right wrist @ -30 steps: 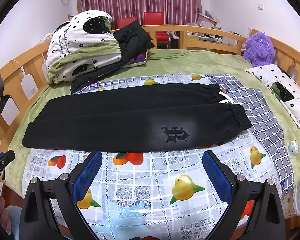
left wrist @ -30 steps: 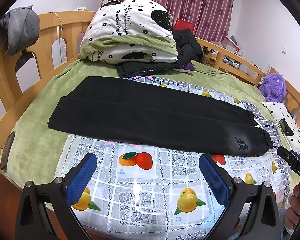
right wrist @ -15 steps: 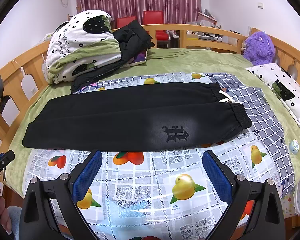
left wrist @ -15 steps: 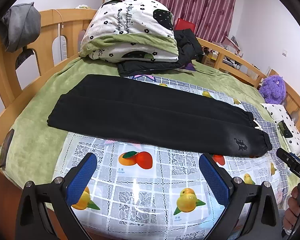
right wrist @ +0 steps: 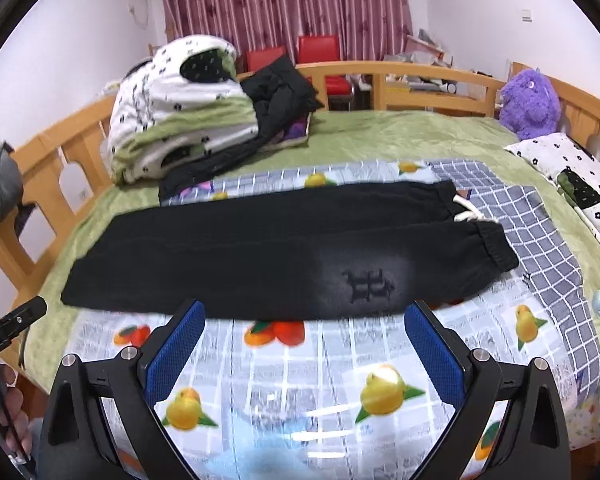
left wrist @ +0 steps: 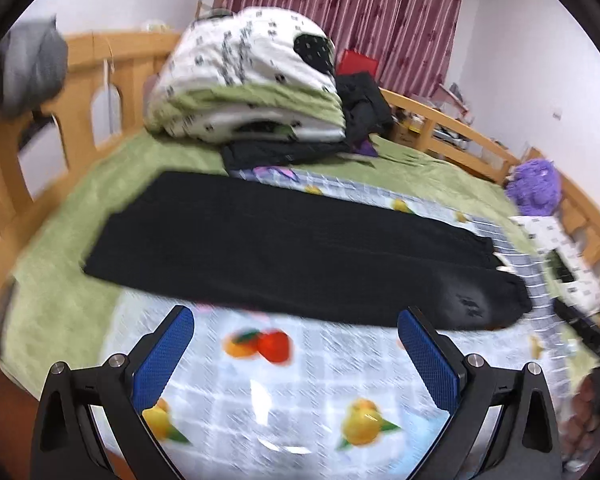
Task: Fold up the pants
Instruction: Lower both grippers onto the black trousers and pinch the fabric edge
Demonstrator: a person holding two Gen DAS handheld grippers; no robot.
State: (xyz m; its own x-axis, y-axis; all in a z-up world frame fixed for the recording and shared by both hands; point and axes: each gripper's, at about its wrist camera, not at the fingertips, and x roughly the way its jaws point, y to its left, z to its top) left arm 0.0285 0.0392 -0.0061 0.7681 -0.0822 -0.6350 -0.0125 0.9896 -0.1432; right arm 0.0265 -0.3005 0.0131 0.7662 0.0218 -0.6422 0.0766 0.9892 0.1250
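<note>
The black pants [right wrist: 260, 256] lie flat, already halved lengthwise, across the fruit-print sheet [right wrist: 320, 380], soft and floppy so probably best pinched at cuffs and waistband, with both the left gripper [left wrist: 296, 344] and right gripper [right wrist: 304, 344] spread wide, holding nothing.

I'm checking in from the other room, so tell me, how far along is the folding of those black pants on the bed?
Done: the black pants lie flat on the fruit-print sheet, apparently already folded lengthwise, one leg over the other, waistband with white drawstring at one end.
In hand: nothing. The left gripper and right gripper are both open, near the pants' front edge, not touching them.
Left: the crosswise folds.
</note>
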